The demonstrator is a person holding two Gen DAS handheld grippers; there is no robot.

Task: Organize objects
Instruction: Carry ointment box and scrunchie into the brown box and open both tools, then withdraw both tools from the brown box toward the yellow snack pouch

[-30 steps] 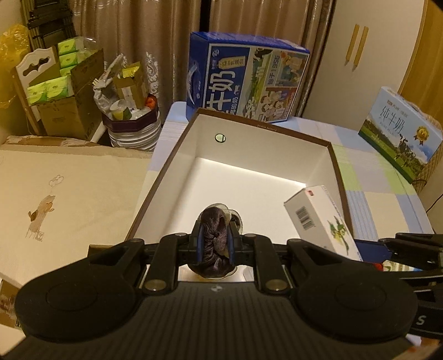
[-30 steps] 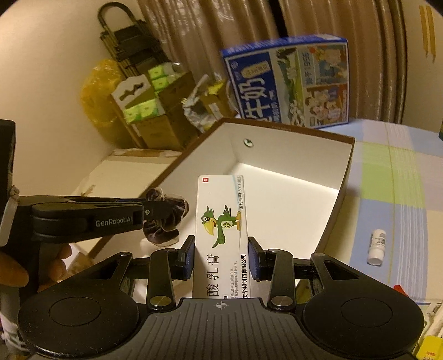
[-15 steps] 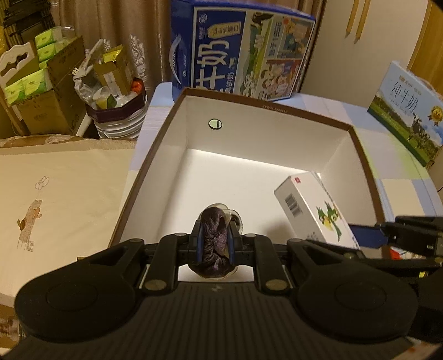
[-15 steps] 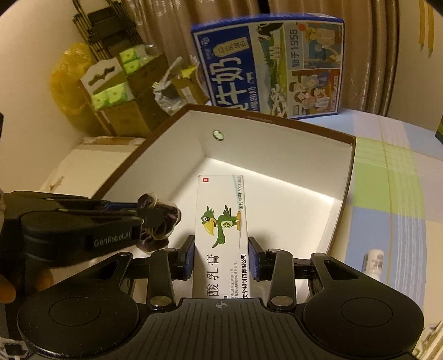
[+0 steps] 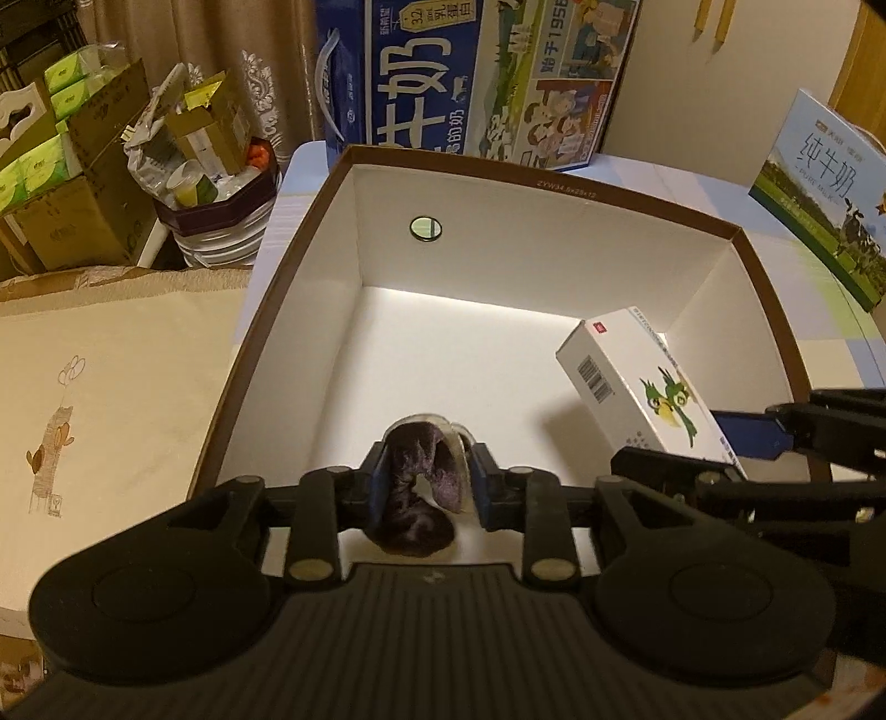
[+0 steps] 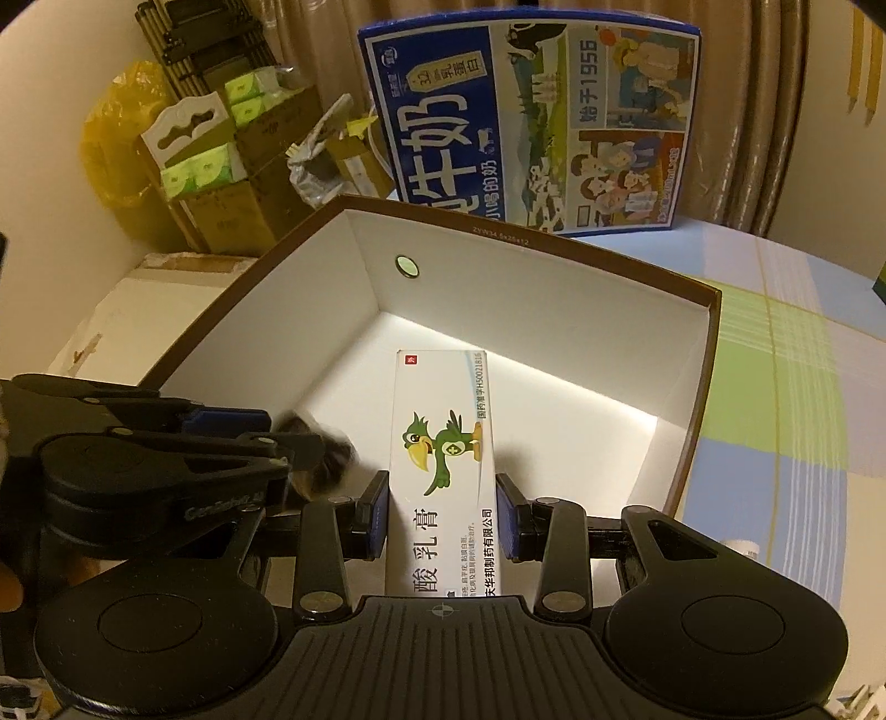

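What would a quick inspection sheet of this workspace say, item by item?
Surface: table under a checked cloth.
Job's things: open white-lined box; dark scrunchie and ointment carton, both over the box floor.
Clutter: blue milk case behind the box; second milk case to its right.
Grippers: left gripper has just been opening, with the scrunchie between its jaws; whether the pads press on it is unclear. Right gripper is shut on the ointment carton.
Cables: nothing seen.
Surroundings: curtains; cardboard boxes of tissue packs.
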